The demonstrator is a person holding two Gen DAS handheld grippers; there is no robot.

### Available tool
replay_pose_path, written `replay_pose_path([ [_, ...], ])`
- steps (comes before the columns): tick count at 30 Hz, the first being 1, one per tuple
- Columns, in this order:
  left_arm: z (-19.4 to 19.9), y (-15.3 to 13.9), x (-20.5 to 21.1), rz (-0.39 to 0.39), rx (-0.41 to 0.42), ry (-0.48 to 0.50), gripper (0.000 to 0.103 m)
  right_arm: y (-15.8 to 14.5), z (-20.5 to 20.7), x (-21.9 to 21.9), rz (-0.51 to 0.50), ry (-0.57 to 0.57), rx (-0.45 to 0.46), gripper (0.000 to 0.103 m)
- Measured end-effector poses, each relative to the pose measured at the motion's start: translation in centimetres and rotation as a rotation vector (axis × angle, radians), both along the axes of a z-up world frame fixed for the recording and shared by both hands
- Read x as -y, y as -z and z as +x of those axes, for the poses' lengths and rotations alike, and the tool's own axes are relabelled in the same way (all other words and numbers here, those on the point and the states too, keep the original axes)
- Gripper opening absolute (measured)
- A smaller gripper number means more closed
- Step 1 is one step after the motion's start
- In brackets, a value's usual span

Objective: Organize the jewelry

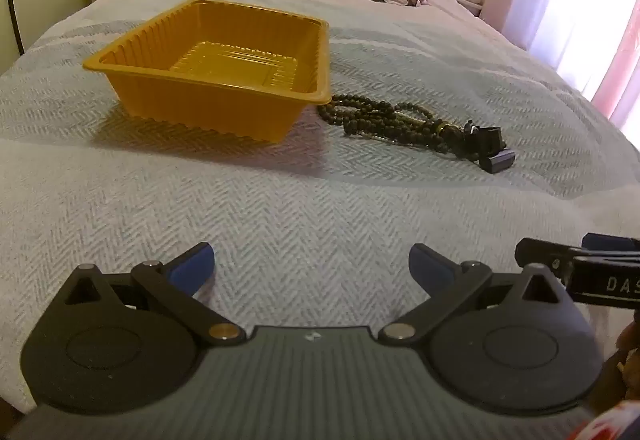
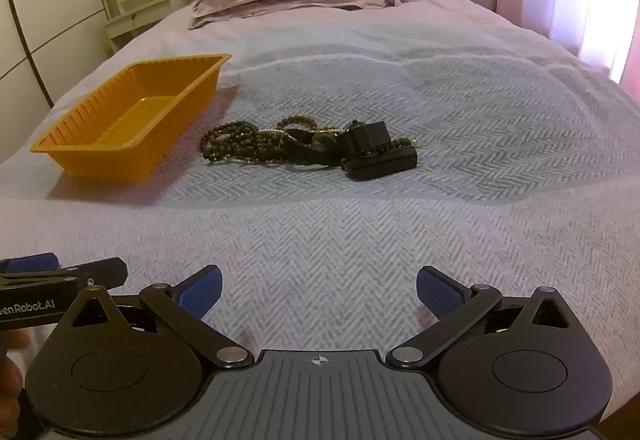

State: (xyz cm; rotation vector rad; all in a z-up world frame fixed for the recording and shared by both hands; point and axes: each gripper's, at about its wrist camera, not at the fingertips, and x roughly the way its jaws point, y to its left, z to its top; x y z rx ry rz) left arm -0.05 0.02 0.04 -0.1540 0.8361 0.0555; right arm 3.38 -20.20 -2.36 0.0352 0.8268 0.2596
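Jaws spread on both grippers — nothing gripped; bead strands (image 2: 236, 143) should be pinched singly, then lowered into orange tray (image 2: 80, 149).

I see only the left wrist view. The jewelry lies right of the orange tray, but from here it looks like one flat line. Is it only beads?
Observer: No. In the right wrist view the bead strands lie tangled with a dark strap and a black box-like piece.
Operator: Is something already in the tray?
Observer: The orange tray shows a bare floor in that view too.
Operator: And the right gripper, is it open?
Observer: Yes, the right gripper is wide open, holding nothing, above the blanket, short of the pile.
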Motion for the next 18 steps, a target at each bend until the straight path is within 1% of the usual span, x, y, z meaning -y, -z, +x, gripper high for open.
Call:
replay_pose_path([
  [4,0.3,-0.3,0.0,-0.014,0.007,0.002,0.103,-0.1,-0.2,0.4,0.005,0.004,-0.004,0.103],
  [9,-0.9,-0.4,0.5,-0.020,0.032,0.001,0.102,-0.1,0.0,0.2,0.001,0.004,-0.004,0.103],
  [11,-0.3,-0.3,0.2,-0.025,0.022,0.005,0.102,-0.3,-0.6,0.5,0.019,0.006,0.014,0.103],
  [18,-0.2,-0.4,0.2,-0.027,0.021,0.002,0.102,-0.4,-0.5,0.4,0.011,0.008,0.031,0.103],
])
